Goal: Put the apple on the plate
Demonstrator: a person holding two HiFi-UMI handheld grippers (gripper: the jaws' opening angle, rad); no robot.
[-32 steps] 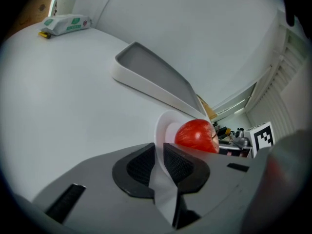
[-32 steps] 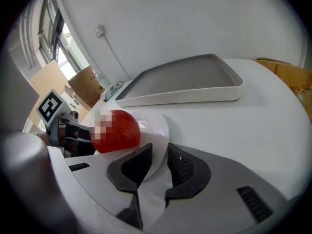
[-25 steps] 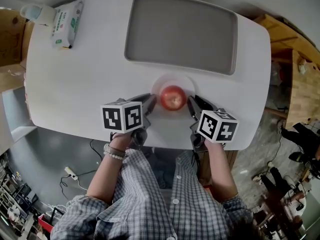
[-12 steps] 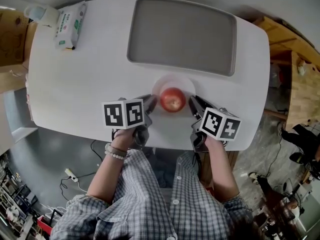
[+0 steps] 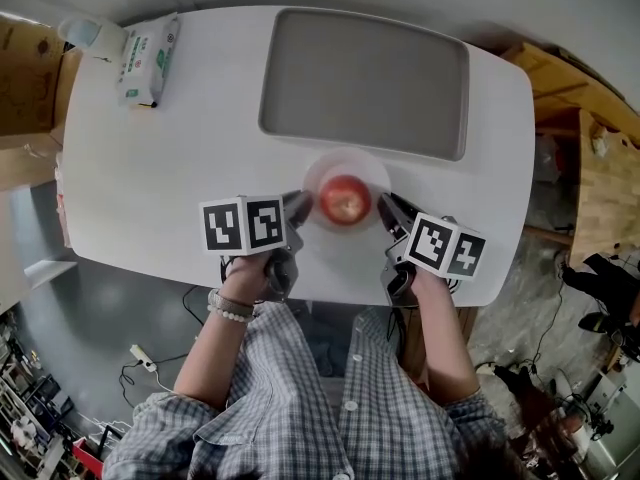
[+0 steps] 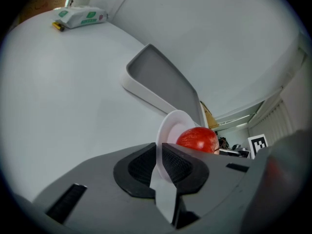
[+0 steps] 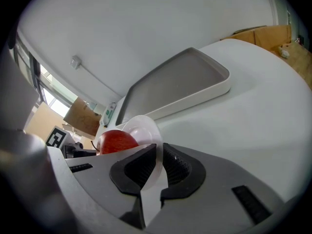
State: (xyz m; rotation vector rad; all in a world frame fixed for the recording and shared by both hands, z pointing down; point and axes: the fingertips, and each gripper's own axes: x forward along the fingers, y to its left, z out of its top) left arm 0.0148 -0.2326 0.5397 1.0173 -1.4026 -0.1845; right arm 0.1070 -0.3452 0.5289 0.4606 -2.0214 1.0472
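On the plate [image 5: 372, 167] by the table's [image 5: 170, 168] near edge, the apple [image 5: 344, 199] sits stem-end up, round, no clear long axis. Left gripper [image 5: 298, 206] and right gripper [image 5: 386, 208] each pinch the plate's rim, unchanged from a second ago.

Apple [image 5: 345, 200] skin glossy red, plate [image 5: 347, 162] thin smooth translucent white plastic, desk [image 5: 170, 168] smooth matt white, tray [image 5: 365, 68] matt grey inside a smooth white rim, ribbed matt black pads [image 6: 139, 167] on my left tongs [image 6: 158, 164] and right tongs [image 7: 157, 167], my shirt [image 5: 300, 398] soft checked cloth.
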